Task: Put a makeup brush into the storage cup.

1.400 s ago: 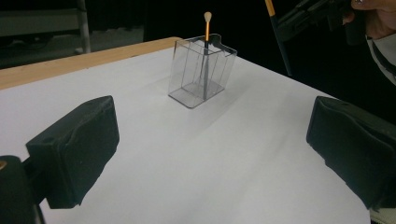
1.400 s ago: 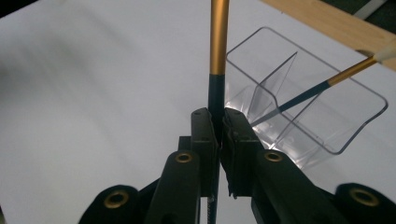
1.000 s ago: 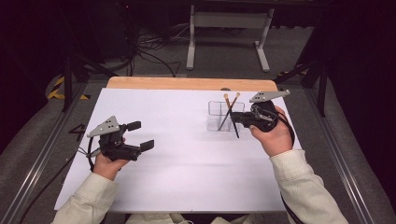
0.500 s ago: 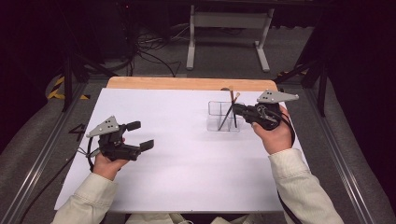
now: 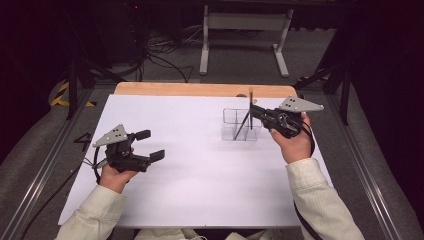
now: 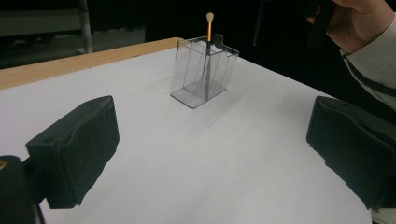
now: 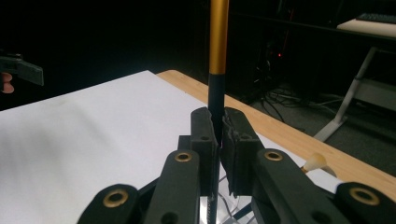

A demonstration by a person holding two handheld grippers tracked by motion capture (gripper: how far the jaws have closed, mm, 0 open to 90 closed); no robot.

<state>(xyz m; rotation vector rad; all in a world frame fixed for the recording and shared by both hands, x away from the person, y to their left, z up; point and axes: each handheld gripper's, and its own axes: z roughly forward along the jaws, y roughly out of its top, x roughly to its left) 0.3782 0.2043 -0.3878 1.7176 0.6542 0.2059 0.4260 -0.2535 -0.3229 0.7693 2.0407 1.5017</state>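
Standing upright, the brush shows black-and-gold handle.

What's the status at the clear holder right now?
Right hand-held gripper shut on a brush, upright over the clear holder. Left hand-held gripper open, holding nothing. Nothing in the way.
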